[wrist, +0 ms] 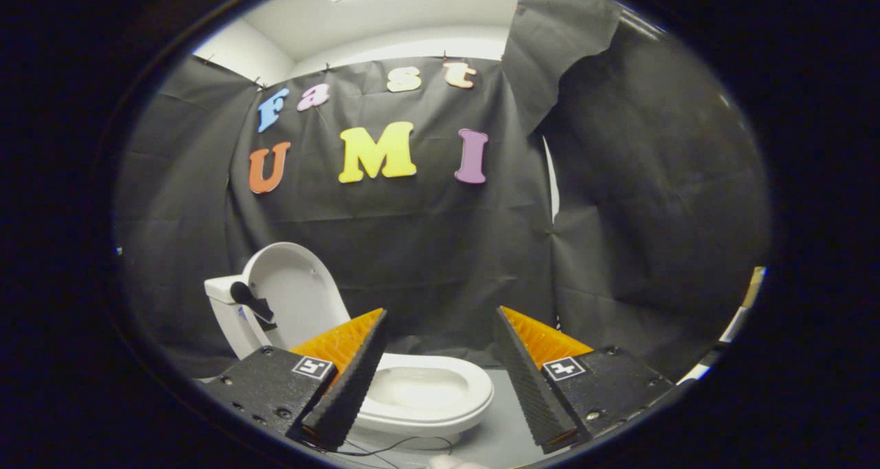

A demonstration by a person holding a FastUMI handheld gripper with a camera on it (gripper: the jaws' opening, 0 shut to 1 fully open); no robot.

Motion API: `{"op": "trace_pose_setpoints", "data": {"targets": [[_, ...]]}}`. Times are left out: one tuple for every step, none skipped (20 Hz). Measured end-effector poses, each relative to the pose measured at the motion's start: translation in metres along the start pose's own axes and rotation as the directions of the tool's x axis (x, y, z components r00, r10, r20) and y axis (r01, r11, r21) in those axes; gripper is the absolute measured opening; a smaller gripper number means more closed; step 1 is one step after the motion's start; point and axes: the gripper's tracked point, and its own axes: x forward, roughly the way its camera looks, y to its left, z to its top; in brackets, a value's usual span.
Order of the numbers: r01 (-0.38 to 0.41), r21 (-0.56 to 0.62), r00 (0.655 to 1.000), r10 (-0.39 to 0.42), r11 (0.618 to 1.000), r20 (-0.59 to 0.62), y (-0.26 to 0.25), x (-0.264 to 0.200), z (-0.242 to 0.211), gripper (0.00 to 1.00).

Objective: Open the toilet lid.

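Beyond the fingers: glossy toilet (419, 393), oval lid (292, 293) upright (open) | hand-held gripper (440, 379) spread wide, empty

The toilet (385, 386) stands on the floor (509, 421) in front of the cloth wall (426, 249), with its lid (292, 293) raised upright against the tank (227, 311) at its rear left and the seat (426, 390) lying flat over the bowl. The gripper (440, 331) hangs above the floor with its fingers (350, 379) spread wide apart, gripping nothing. The bowl lies between and just beyond them, and the raised lid rises behind the left finger.
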Motion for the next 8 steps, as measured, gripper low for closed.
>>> {"op": "trace_pose_setpoints", "data": {"targets": [[0.012,0.013,1.000,-0.012,1.000,-0.004,-0.007,0.001,-0.005,0.96],[0.017,0.031,1.000,-0.017,0.999,-0.012,-0.011,0.001,-0.011,0.95],[0.019,0.046,0.999,-0.018,0.999,-0.026,-0.014,0.001,-0.019,0.95],[0.012,0.051,0.999,-0.010,0.999,-0.043,-0.014,0.001,-0.026,0.94],[0.005,0.049,0.999,-0.002,0.999,-0.053,-0.013,0.002,-0.033,0.94],[0.006,0.038,0.998,-0.003,0.999,-0.059,-0.014,0.003,-0.038,0.94],[0.007,0.027,0.998,-0.005,1.000,-0.069,-0.016,0.005,-0.043,0.94],[0.006,0.022,0.996,-0.004,1.000,-0.088,-0.017,0.007,-0.048,0.94]]}}
